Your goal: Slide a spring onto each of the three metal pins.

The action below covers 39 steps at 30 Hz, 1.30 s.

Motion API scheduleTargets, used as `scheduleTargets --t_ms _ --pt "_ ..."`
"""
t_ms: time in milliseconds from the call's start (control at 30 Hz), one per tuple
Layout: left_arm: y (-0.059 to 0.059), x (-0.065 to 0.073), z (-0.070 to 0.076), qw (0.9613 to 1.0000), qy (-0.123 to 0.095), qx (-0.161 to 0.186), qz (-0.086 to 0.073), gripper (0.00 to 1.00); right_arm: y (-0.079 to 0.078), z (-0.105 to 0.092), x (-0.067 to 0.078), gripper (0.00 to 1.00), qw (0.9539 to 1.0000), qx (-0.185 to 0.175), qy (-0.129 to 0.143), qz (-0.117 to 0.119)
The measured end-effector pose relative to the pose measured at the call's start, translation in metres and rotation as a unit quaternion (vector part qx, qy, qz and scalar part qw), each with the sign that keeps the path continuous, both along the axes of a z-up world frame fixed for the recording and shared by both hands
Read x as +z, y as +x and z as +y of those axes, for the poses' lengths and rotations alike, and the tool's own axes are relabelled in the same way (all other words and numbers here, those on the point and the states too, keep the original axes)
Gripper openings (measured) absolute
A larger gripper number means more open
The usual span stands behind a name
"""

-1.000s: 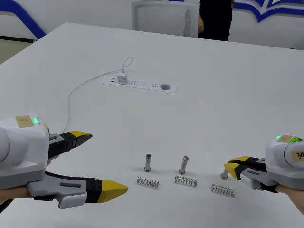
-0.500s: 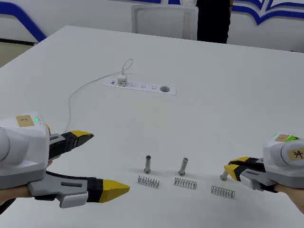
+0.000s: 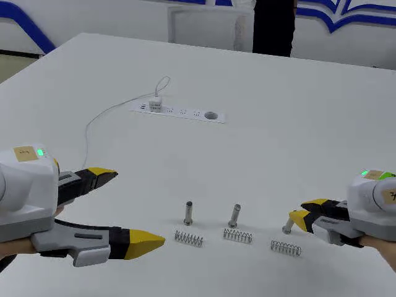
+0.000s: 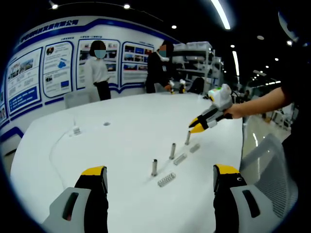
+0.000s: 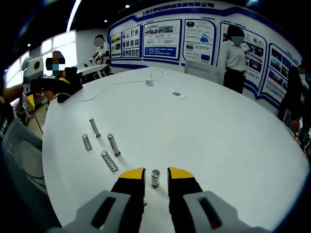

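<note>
Three short metal pins stand upright in a row on the white table: left, middle, right. A loose spring lies flat just in front of each. My right gripper sits low at the right pin; its yellow-tipped jaws straddle that pin with a small gap on each side, so it is open. My left gripper hovers wide open to the left of the row, holding nothing, and faces the left pin and its spring.
A white power strip with a plugged-in charger and a looping cable lies mid-table. A chair and a standing person are at the far edge. Bare tabletop surrounds the pins.
The head view has shifted slightly. Both grippers, the pins and the springs hold about the same places.
</note>
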<state>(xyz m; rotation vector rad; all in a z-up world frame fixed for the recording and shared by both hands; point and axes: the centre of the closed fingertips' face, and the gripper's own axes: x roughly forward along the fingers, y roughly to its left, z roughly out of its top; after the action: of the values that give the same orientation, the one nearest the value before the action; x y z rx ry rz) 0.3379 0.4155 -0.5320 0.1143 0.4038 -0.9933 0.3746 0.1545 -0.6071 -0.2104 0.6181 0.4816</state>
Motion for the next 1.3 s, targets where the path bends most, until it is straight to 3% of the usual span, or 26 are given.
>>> scheduleTargets --t_ms 133,467,767,1300 --pt "0.002 0.006 -0.003 0.9998 -0.019 0.004 0.0 0.92 -0.005 -0.004 0.002 0.19 1.0 0.003 0.006 0.001" --pt "0.004 0.002 -0.004 0.9998 -0.016 0.006 0.004 0.92 -0.022 -0.013 -0.01 0.19 0.9997 0.016 0.008 0.018" --pt "0.005 -0.002 -0.007 0.9998 -0.016 0.005 0.01 0.92 -0.036 0.001 -0.026 0.19 0.9975 0.059 0.016 0.035" --pt "0.003 -0.011 -0.001 0.9997 -0.007 0.009 0.021 0.92 -0.039 0.006 -0.054 0.22 0.9937 0.087 0.008 0.07"
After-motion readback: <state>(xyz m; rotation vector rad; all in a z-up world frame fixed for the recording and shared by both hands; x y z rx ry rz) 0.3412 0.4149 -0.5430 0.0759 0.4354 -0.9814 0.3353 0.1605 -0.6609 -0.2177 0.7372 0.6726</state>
